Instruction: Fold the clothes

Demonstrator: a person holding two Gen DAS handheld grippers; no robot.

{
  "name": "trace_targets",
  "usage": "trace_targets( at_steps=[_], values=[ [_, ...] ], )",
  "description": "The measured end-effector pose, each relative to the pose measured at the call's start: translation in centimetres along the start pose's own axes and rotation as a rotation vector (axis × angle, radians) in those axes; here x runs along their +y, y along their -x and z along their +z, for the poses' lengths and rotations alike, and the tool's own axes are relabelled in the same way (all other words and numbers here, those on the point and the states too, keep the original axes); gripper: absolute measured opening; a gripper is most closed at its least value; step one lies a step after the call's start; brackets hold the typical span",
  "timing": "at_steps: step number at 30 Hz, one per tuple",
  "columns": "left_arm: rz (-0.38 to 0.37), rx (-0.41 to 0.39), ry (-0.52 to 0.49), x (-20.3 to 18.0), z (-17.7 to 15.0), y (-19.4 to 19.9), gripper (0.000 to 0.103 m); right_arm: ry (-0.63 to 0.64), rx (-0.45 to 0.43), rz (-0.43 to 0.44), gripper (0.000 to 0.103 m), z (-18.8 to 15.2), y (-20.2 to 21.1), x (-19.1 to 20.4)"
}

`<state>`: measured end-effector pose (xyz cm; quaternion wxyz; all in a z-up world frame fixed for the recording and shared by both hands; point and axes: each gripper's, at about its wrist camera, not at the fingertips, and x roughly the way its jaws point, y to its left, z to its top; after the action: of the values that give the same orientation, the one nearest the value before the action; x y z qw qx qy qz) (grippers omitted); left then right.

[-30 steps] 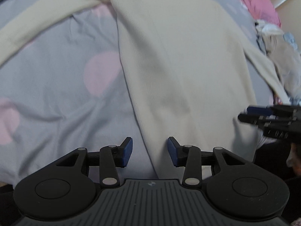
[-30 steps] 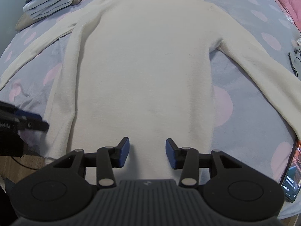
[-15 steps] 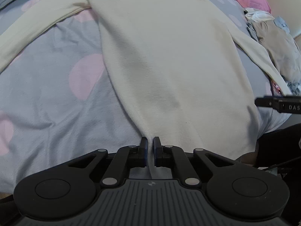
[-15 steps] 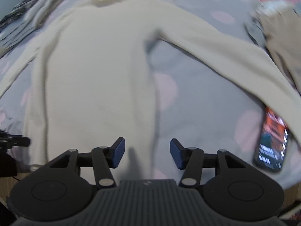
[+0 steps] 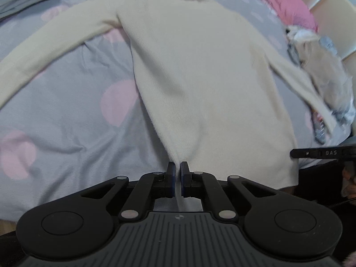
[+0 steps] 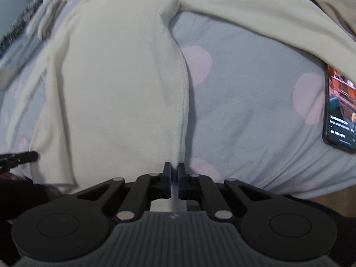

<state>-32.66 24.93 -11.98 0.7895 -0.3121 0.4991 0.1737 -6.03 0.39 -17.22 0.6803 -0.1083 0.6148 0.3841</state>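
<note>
Cream sweater [image 5: 200, 71] lies flat, sleeves spread, on a grey bedsheet [image 5: 66, 115] with pink dots; left gripper [image 5: 177, 173] pinches one hem corner, right gripper [image 6: 174, 173] the other, beside a lit phone [image 6: 339, 109].

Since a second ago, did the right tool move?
Yes. The right tool went rightward, from the middle of the sweater hem to its right corner, nearer the phone, and shut on it.
</note>
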Motion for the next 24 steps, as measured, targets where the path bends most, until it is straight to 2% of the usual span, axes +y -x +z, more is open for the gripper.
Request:
trace_targets(
  at_steps=[2,6,9,12,15,18,21,24],
  values=[
    [-0.024,-0.017,0.015,0.5,0.4,1.8,0.002,-0.008,-0.024,0.031,0.005,0.2,1.6,0.0],
    [-0.028,-0.039,0.013,1.2,1.1,5.5,0.002,0.034,-0.059,0.017,0.005,1.4,5.8,0.2],
    [0.001,-0.033,-0.01,1.9,1.2,8.3,0.002,0.066,-0.084,0.007,0.005,2.2,8.9,0.3],
    [0.038,0.007,-0.017,2.9,1.1,9.7,0.002,0.097,-0.105,-0.005,0.004,3.1,11.8,0.4],
    [0.057,0.071,-0.024,3.5,0.9,8.7,0.002,0.127,-0.038,-0.045,0.004,3.7,10.0,0.3],
    [0.09,0.154,-0.049,3.6,0.6,5.8,0.002,0.155,0.031,-0.084,0.004,4.2,8.1,0.1],
    [0.116,0.237,-0.067,3.7,0.3,2.6,0.002,0.17,0.115,-0.117,0.004,3.5,4.3,0.0],
    [0.145,0.277,-0.083,3.9,0.2,0.4,0.002,0.206,0.164,-0.173,0.004,3.1,1.5,0.1]
  ],
)
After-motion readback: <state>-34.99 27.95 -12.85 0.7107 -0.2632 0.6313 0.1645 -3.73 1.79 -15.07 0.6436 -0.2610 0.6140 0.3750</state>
